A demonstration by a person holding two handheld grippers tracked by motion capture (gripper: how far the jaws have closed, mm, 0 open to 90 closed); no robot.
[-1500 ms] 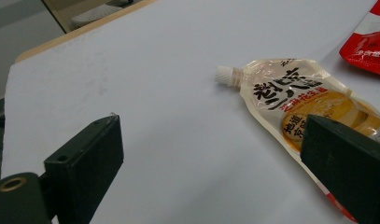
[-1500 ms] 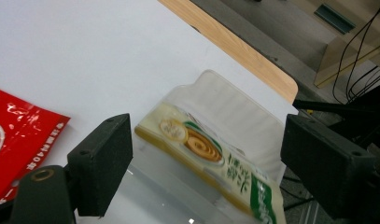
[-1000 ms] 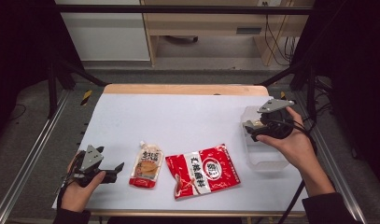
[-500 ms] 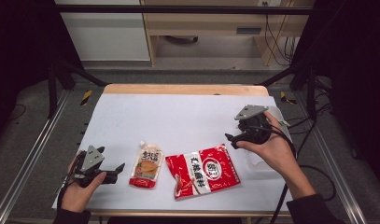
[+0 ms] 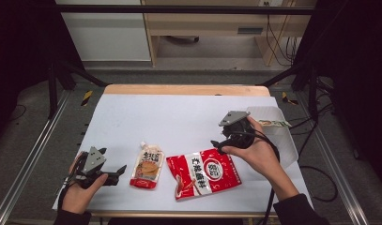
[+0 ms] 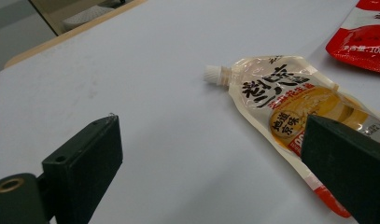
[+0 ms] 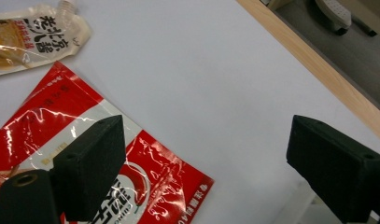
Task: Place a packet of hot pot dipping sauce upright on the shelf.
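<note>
Right gripper (image 5: 217, 143): it is hovering at the top right corner of the glossy red plastic snack bag (image 5: 203, 172), jaws spread wide and holding nothing.
Red bag: it is lying flat on the white table sheet (image 5: 179, 117), near the front edge; in the right gripper view (image 7: 108, 154) it is passing under one black jaw while the other jaw is standing over bare sheet.
Left gripper (image 5: 119, 169): it is resting at the front left, jaws wide apart and empty, pointing at the yellow spouted sauce pouch (image 5: 148, 165).
Sauce pouch: it is lying flat just left of the red bag, white cap (image 6: 216, 74) pointing away.
Clear plastic tub (image 5: 278, 131): it is sitting at the table's right edge, behind the right hand (image 5: 256, 154).
</note>
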